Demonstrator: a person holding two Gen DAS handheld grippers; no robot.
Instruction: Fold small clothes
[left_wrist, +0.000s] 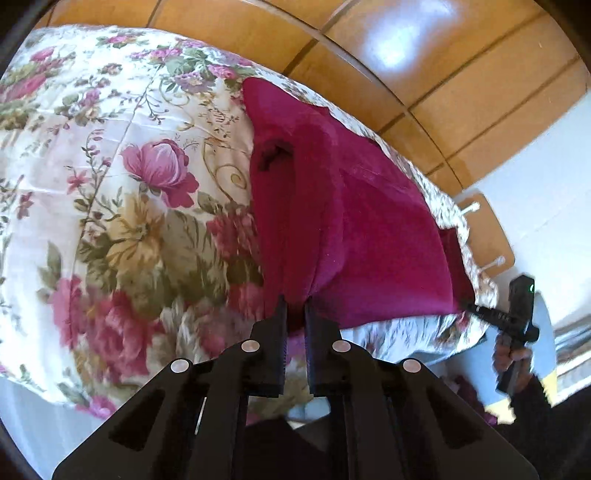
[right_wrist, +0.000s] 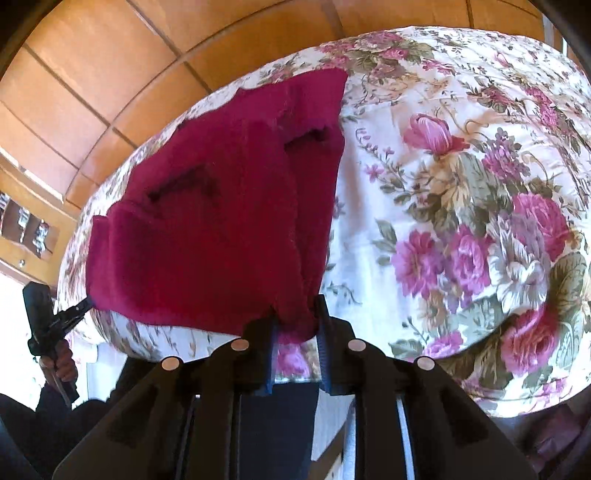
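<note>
A small magenta garment (left_wrist: 354, 221) lies spread on the floral bedspread (left_wrist: 110, 177), near the bed's near edge. My left gripper (left_wrist: 295, 301) is shut on the garment's near left corner. My right gripper (right_wrist: 297, 314) is shut on its near right corner, with cloth bunched between the fingers. The garment also shows in the right wrist view (right_wrist: 221, 221) on the bedspread (right_wrist: 461, 184). Each view shows the other gripper, the right gripper (left_wrist: 467, 306) in the left wrist view and the left gripper (right_wrist: 88, 301) in the right wrist view, pinching the opposite corner, held by a hand.
A wooden panelled wardrobe (left_wrist: 424, 74) stands behind the bed. A wooden bedside unit with handles (left_wrist: 487, 229) sits at the bed's far side. The bedspread hangs over the bed's near edge (right_wrist: 184, 343).
</note>
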